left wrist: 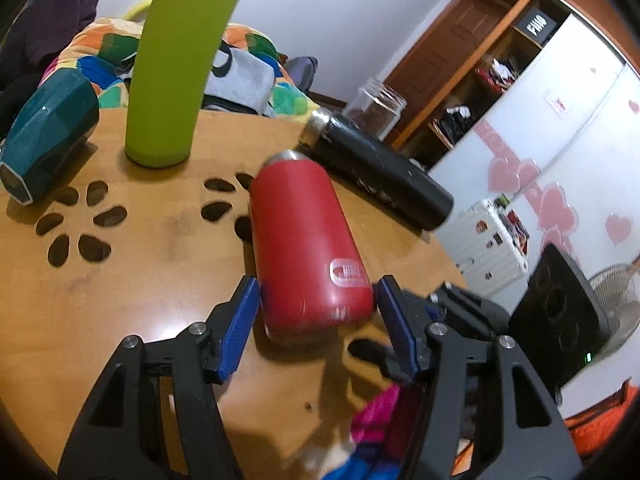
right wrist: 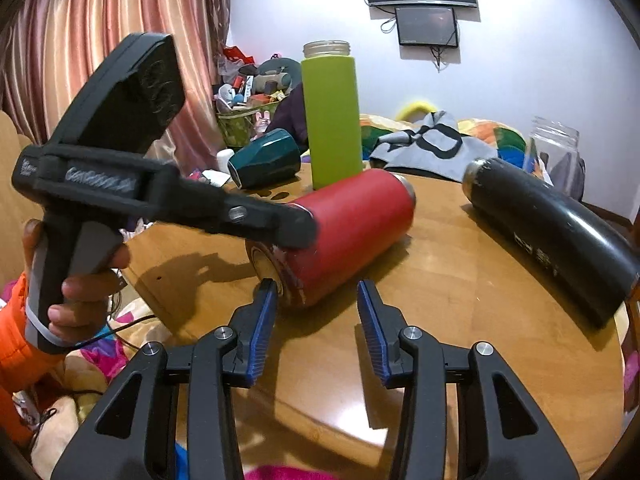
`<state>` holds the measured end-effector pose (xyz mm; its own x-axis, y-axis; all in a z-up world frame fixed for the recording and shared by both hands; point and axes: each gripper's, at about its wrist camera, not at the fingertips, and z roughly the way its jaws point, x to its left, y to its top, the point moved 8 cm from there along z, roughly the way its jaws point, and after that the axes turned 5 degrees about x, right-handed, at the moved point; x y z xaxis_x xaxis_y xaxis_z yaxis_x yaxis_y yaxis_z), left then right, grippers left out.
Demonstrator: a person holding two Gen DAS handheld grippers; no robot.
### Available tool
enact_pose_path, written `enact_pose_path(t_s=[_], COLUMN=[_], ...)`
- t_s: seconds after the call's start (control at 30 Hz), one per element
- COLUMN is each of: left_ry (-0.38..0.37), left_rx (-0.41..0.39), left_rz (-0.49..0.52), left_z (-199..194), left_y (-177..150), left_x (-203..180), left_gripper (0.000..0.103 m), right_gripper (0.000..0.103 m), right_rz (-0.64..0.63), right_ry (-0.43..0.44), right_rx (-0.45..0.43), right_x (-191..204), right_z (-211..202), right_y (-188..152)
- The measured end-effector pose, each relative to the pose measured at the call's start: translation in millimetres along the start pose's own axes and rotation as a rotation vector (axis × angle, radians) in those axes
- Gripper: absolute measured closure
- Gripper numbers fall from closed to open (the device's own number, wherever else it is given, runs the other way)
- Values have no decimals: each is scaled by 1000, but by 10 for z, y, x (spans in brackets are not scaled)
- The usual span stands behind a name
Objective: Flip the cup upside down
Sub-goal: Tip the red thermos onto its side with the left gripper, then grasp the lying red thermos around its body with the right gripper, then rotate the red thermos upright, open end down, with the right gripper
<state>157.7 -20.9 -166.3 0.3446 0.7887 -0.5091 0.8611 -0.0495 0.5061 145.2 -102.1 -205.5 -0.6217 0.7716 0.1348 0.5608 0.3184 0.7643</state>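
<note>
A red metal cup (left wrist: 304, 240) lies on its side on the round wooden table (left wrist: 120, 300), steel mouth pointing away from the left gripper. My left gripper (left wrist: 316, 292) is open, its blue pads on either side of the cup's base end; I cannot tell if they touch it. In the right wrist view the red cup (right wrist: 348, 232) lies with its base towards the camera, and the left gripper's black body (right wrist: 160, 196) reaches over it. My right gripper (right wrist: 318, 292) is open and empty, just in front of the cup's base.
A green bottle (left wrist: 180, 60) stands upright at the back. A teal cup (left wrist: 48, 140) and a black bottle (left wrist: 380, 172) lie on their sides. A glass jar (left wrist: 374, 108) stands behind the black bottle. The table has petal-shaped cutouts (left wrist: 80, 224).
</note>
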Motion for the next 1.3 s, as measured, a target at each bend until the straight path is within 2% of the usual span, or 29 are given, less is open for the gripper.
enact_pose_path(t_s=[0.1,0.17,0.23,0.33,0.4,0.53,0.6,0.67,0.73,0.83,0.9,1.3], left_ry=[-30,-58,-63,-45,-14,139,216,276,326,349,347,313], left_rx=[20,22,4,-44,-75,-143,-167,-174,-175,-163,-159,-211], left_rz=[19,34,57,88,101,130,157,196,241,280,288,304], left_z=[-32,-71,-142,-301,-380,-430,-383,-299,-180,-11,44,-187], left_y=[-86,-115,-116,-53,9,210,307,364,412,433,424,339], left_x=[-88,-173,-247,-305,-294,-171,-113,-96,-91,-106,-113,-293], left_gripper=[43,43,43,43,43,44,51,69,78,89,91,91], right_gripper=[63,53,37,32,32,31,32,42,43,43,43,44], right_rz=[21,35,41,41,36,24,34,47,61,76,72,16], right_ry=[-3,-5,-12,-20,-19,-71,-80,-78,-66,-61,-64,-108], right_rx=[-6,-15,-31,-47,-38,8,38,47,47,46,36,-123], right_x=[-38,-61,-59,-35,-15,-4,-28,-49,-70,-101,-101,12], right_z=[-76,-112,-141,-126,-59,150,232,256,233,187,136,-361], right_y=[-18,-11,7,54,88,120,94,71,59,38,39,257])
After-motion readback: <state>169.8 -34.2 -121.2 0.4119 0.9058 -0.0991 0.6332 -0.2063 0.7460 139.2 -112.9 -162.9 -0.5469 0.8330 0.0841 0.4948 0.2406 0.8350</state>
